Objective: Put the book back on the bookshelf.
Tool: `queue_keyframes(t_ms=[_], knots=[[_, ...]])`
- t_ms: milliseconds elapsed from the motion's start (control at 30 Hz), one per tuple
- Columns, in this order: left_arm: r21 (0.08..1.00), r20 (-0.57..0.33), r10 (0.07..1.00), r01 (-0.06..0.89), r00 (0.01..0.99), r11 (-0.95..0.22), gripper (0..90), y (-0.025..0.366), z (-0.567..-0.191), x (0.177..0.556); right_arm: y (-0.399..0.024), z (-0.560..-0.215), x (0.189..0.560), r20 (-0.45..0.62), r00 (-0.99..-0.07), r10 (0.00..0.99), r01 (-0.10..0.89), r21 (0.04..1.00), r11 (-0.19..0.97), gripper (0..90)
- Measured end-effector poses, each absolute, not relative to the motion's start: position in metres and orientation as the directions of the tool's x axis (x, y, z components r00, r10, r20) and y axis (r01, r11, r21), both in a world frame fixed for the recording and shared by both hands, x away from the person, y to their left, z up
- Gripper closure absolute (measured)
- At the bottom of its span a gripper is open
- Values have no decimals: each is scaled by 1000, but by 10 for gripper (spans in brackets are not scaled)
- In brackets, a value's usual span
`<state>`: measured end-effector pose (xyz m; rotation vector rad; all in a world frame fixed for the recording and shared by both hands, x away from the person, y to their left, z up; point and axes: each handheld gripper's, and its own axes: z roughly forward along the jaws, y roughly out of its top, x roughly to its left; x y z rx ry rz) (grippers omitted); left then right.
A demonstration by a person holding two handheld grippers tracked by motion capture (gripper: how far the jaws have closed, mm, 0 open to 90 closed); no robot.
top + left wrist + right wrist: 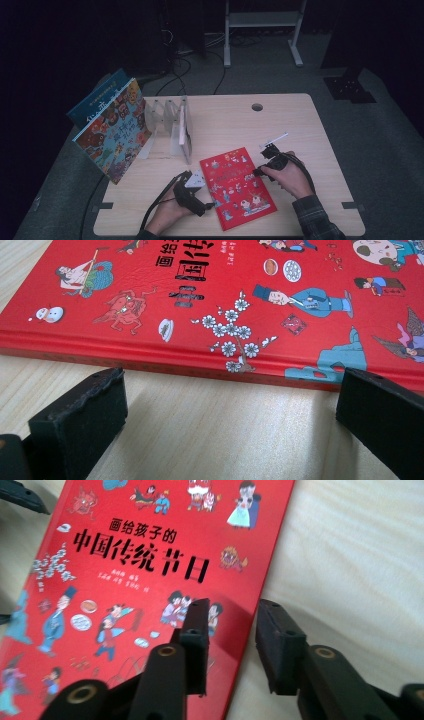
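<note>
Red book lies flat on the table near its front edge, between my two tongs. My left tongs gape wide at its spine edge. My right tongs straddle its opposite edge, narrowly parted. A clear rack and leaning picture books stand farther left. Both hands rest low.

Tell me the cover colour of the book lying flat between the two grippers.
Red book, printed with small colourful figures and black characters; clearest in the right gripper view.
</note>
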<state>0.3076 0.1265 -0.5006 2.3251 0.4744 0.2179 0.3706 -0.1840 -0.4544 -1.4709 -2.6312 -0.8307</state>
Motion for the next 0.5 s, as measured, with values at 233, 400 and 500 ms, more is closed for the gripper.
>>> queue_keyframes(t_ms=[233,400,500], knots=[[703,17,398,272,917,-657,0,126,-501,308,-183,-454,377,295,-524,799,839,338,426,711],[703,16,399,273,917,-657,0,126,-501,308,-184,-462,386,339,-490,803,867,283,410,684],[703,16,398,273,917,-657,0,126,-501,308,-184,-464,389,367,-487,792,870,277,407,670]])
